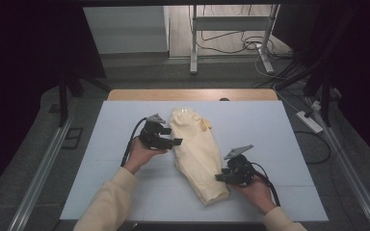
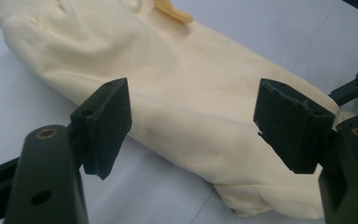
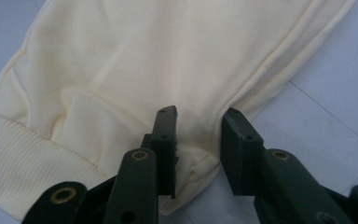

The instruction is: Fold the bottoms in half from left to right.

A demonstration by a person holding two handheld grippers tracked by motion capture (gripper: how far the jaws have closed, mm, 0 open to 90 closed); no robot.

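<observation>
A folded cream garment (image 1: 197, 153) lies lengthwise on the white table (image 1: 101, 159), its ribbed cuff (image 3: 23, 172) towards the near end. My left gripper (image 1: 173, 142) sits at the garment's left edge, open. Its pads (image 2: 103, 125) stand wide apart, with the cloth (image 2: 191, 93) beyond them and nothing between. My right gripper (image 1: 220, 177) is at the garment's lower right edge. Its jaws stand close together, and a fold of the garment's side edge (image 3: 198, 140) fills the gap between the pads.
The white table top has bare room left and right of the garment. A wooden edge (image 1: 192, 94) runs along its far side. Beyond it are a metal stand (image 1: 193, 43), loose cables (image 1: 250, 45) and a power strip (image 1: 309, 121) on the floor.
</observation>
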